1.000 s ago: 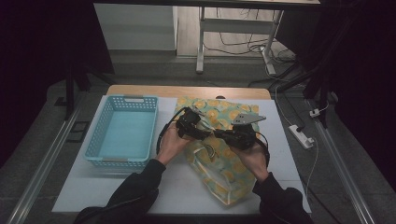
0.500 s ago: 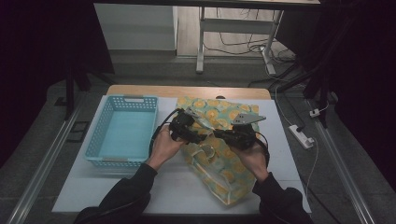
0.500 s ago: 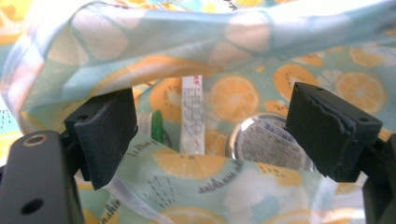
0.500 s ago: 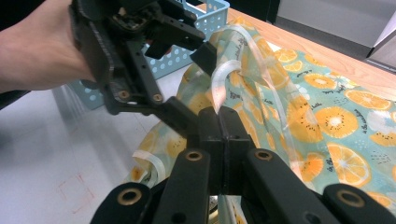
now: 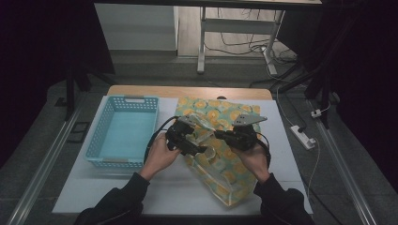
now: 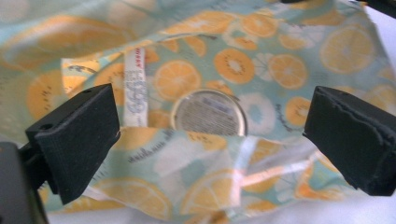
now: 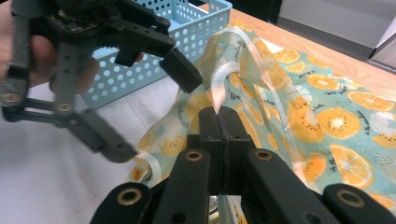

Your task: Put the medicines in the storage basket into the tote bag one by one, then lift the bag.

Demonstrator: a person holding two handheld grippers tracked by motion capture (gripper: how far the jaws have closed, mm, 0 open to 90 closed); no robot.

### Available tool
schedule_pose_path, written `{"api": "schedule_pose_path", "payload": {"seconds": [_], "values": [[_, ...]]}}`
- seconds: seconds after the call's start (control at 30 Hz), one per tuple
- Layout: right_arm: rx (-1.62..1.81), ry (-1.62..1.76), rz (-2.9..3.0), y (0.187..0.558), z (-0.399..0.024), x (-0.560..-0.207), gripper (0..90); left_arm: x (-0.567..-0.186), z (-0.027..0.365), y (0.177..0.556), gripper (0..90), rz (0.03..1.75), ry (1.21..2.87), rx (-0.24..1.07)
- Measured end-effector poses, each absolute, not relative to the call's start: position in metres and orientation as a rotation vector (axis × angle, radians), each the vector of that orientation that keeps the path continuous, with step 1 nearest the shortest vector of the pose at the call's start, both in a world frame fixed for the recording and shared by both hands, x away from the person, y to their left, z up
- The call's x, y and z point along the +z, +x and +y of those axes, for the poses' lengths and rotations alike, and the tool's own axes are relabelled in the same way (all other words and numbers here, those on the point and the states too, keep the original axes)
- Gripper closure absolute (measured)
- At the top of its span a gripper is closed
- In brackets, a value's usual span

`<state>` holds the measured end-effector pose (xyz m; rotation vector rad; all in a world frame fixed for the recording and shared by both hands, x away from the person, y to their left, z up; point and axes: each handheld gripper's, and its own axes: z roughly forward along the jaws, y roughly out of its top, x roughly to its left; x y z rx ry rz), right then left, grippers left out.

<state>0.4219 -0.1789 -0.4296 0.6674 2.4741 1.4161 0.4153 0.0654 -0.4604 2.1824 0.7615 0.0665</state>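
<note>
Gaping, left tongs [image 6: 210,135] face the bag [image 5: 220,154] mouth and the round lid [image 6: 208,113] inside; right tongs [image 7: 219,126] clamp its handle [image 7: 233,70].

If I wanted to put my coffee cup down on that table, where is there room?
Bare white table lies in front of the blue basket, left of the person's left hand. A narrow strip runs right of the orange-print bag. The middle is crowded: both grippers work at the bag's mouth.
</note>
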Motion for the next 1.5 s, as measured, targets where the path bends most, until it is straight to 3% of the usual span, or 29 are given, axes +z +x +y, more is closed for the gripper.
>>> {"api": "schedule_pose_path", "payload": {"seconds": [0.47, 0.87, 1.27, 1.5], "values": [[1.421, 0.663, 2.481, 0.421, -0.178, -0.429, 89.3, -0.462, 0.076, 0.396, 0.9, 0.693, 2.162, 0.004], [1.42, 0.661, 2.482, 0.421, -0.179, -0.429, 89.3, -0.465, 0.064, 0.397, 0.2, 0.651, 2.207, 0.068], [1.416, 0.657, 2.486, 0.421, -0.177, -0.429, 89.4, -0.475, 0.034, 0.404, 3.3, 0.562, 2.341, 0.101], [1.413, 0.662, 2.488, 0.421, -0.177, -0.43, 89.4, -0.492, 0.03, 0.406, 4.0, 0.499, 2.412, 0.032]]}}
